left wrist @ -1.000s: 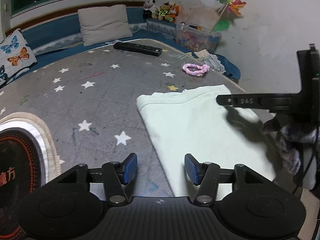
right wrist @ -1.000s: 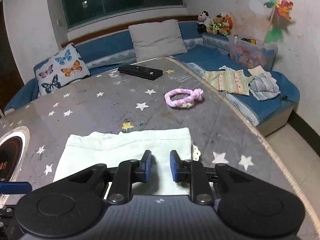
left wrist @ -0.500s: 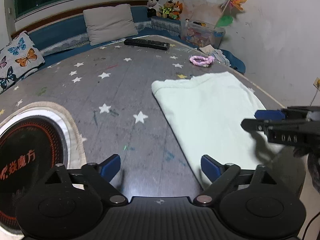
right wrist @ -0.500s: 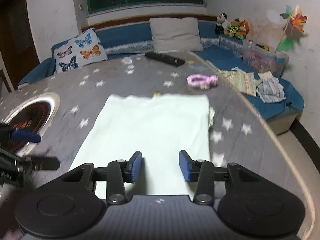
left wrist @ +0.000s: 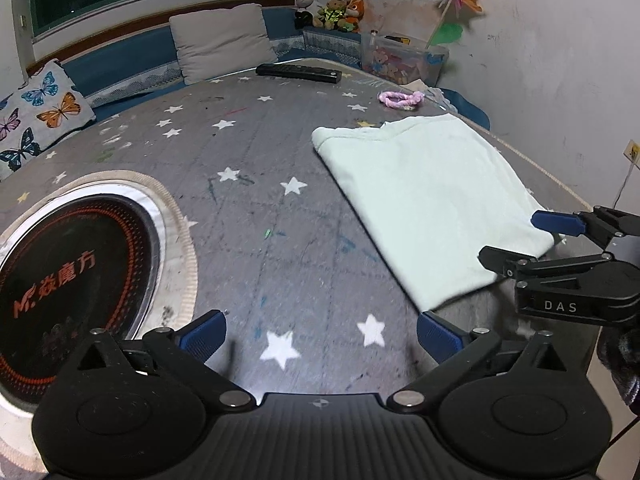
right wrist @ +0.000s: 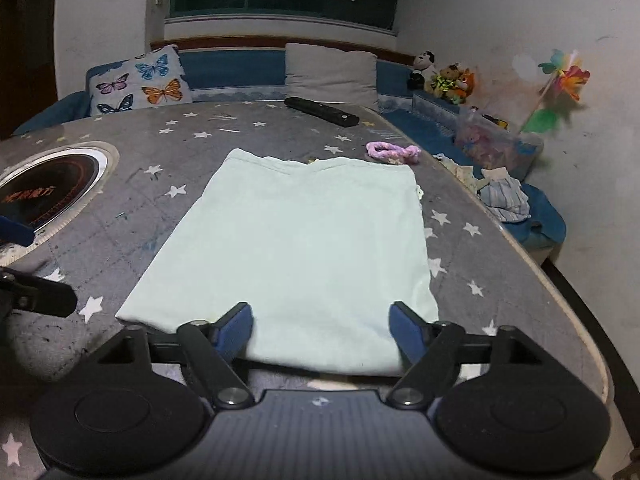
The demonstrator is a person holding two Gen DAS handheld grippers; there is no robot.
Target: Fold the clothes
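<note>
Pale mint cotton garment (right wrist: pixel 296 240), soft and matte, lies flat as a neat rectangle on the grey star-printed tabletop (left wrist: pixel 248 216), with doubled edges at its far end. Both the left gripper (left wrist: pixel 320 334) and the right gripper (right wrist: pixel 322 322) have their jaws spread wide, holding nothing. The right one sits at the near hem. Whether another fold is due cannot be judged; any fold would need matched corners and a smoothed crease
</note>
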